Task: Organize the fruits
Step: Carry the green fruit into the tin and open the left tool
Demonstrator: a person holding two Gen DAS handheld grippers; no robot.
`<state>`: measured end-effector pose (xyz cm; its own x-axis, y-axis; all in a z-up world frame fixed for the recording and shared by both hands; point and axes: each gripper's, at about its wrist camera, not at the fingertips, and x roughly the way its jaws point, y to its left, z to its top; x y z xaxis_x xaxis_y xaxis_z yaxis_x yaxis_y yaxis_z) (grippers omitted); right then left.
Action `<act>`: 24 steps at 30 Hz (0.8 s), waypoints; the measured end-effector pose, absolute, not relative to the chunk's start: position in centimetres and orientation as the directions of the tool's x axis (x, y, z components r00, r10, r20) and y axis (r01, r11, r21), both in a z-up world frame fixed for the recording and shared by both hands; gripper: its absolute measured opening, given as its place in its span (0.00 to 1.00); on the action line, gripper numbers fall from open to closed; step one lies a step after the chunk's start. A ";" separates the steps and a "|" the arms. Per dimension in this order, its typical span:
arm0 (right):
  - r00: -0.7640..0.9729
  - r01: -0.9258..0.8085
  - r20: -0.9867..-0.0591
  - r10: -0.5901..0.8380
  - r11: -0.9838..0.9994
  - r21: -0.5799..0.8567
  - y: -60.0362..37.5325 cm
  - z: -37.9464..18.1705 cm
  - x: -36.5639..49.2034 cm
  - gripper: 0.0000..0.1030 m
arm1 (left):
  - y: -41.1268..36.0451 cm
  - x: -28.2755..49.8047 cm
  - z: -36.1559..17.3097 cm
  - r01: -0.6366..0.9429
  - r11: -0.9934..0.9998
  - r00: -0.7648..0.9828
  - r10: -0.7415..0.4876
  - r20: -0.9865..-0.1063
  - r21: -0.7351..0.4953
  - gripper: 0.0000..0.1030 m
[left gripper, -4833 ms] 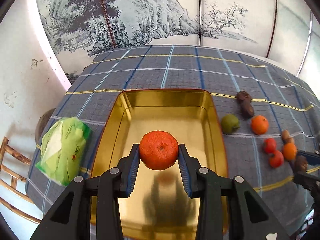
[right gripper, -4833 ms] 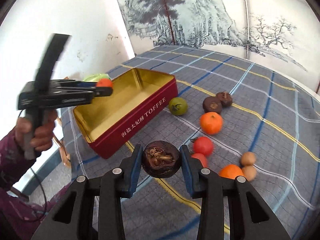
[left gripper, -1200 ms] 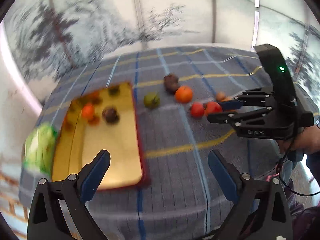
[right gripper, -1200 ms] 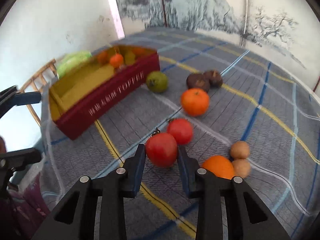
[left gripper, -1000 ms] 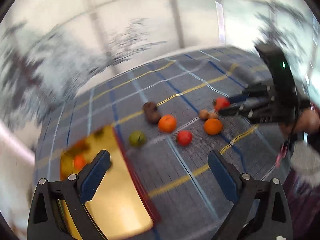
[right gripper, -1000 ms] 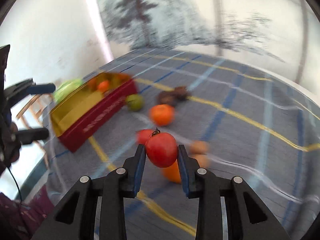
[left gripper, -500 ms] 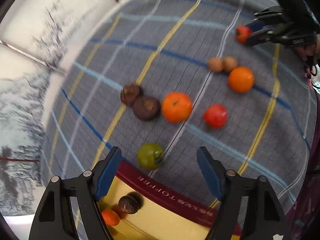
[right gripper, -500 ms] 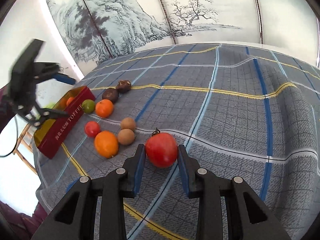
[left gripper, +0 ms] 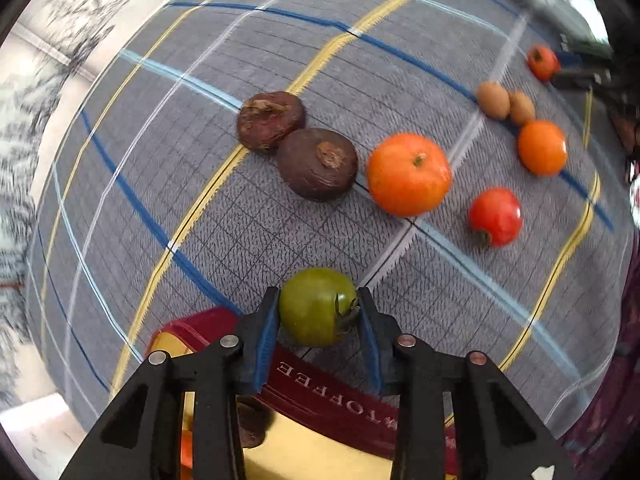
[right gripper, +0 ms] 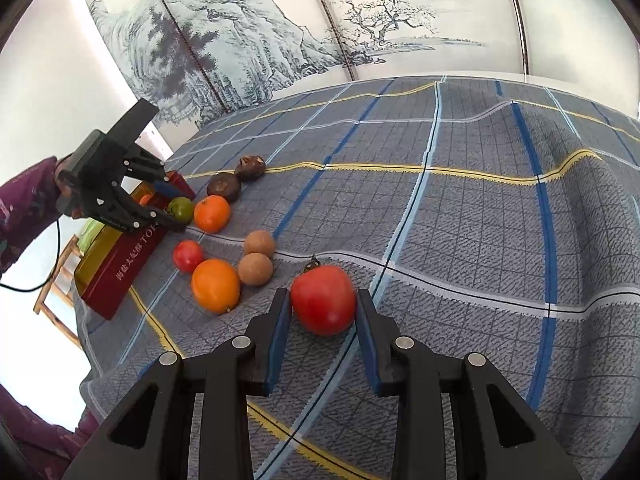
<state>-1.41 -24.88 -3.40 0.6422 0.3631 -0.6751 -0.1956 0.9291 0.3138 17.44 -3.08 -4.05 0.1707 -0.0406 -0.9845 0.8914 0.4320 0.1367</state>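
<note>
My left gripper is shut on a green tomato, right beside the red TOFFEE tin. The tin's gold inside holds a dark fruit and an orange one. My right gripper is shut on a red tomato, held above the checked cloth. In the right wrist view the left gripper and green tomato sit at the tin.
On the cloth lie two dark brown fruits, a large orange, a small orange, a red tomato and two small tan fruits. A wooden chair stands past the table's left edge.
My left gripper has dropped to the green tomato and closed on it. My right gripper holds the red tomato as before and has barely moved.
</note>
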 end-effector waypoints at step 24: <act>0.641 -0.155 -0.714 0.282 0.959 0.239 -24.2 -3.7 -1.4 0.33 | 1.0 3.4 2.4 0.306 0.952 0.557 -0.177 -0.811 0.003 0.32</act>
